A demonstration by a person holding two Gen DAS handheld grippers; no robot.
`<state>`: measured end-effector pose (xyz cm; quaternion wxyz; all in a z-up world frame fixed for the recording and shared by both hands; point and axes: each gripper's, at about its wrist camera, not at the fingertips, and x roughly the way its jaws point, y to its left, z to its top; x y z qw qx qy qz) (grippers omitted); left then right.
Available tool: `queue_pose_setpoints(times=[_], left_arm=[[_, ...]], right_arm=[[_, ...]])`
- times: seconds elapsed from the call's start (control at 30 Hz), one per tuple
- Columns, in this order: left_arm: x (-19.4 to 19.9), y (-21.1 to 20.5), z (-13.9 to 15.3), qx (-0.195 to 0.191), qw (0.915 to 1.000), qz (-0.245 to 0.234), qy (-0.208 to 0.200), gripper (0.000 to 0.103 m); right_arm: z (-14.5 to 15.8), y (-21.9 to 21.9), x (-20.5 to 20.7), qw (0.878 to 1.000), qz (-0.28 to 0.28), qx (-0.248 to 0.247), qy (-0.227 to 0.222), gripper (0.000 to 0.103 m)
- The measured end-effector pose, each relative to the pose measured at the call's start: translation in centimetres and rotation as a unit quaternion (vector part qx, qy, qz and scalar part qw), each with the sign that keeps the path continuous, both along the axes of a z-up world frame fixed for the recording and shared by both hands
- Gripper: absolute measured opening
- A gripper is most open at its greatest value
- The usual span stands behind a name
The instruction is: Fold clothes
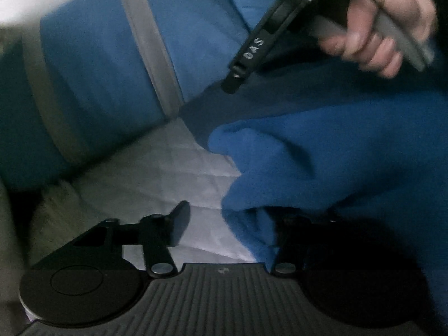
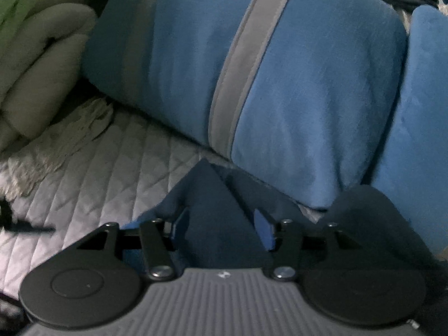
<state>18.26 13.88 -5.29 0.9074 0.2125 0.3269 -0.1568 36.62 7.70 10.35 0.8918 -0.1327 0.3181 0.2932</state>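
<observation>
On the quilted grey bedspread (image 2: 92,173), blue garment (image 1: 336,154), striped blue cushion (image 2: 280,84).

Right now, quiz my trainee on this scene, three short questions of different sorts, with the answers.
1. True or false: the right tool has its jaws apart, with the blue garment between them.
2. What colour is the stripe on the blue cushion? A grey, B red, C yellow.
3. Fill in the missing word: the garment lies on a pale ____ cover.

Key: 1 true; 2 A; 3 quilted.
</observation>
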Motion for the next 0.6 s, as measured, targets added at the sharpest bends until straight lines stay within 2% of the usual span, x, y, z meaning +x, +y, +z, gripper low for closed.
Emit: queue_pose_setpoints(times=[0.13,0.37,0.47,0.5,0.6], left_arm=[[0.1,0.3,-0.1,-0.039,0.9991,0.003,0.017,0.034],[-0.1,0.2,-0.1,-0.059,0.9976,0.006,0.036,0.025],[0.0,0.4,0.1,-0.074,0.9962,0.016,0.044,0.021],[-0.1,0.4,0.1,-0.079,0.9956,0.02,0.046,0.019],[-0.4,0.8,0.5,-0.098,0.9929,0.042,0.052,0.015]], right_arm=[[-1.1,2.4,2.4,1.0,0.004,-0.001,0.011,0.065],[-2.8,5.7,5.2,1.0,0.005,0.002,0.024,0.064],[-3.5,6.7,5.3,0.999,0.013,-0.027,0.013,0.03],[-3.8,7.1,5.3,0.999,0.016,-0.036,0.009,0.004],[-3.8,7.0,5.1,0.999,-0.001,-0.045,-0.012,0.003]])
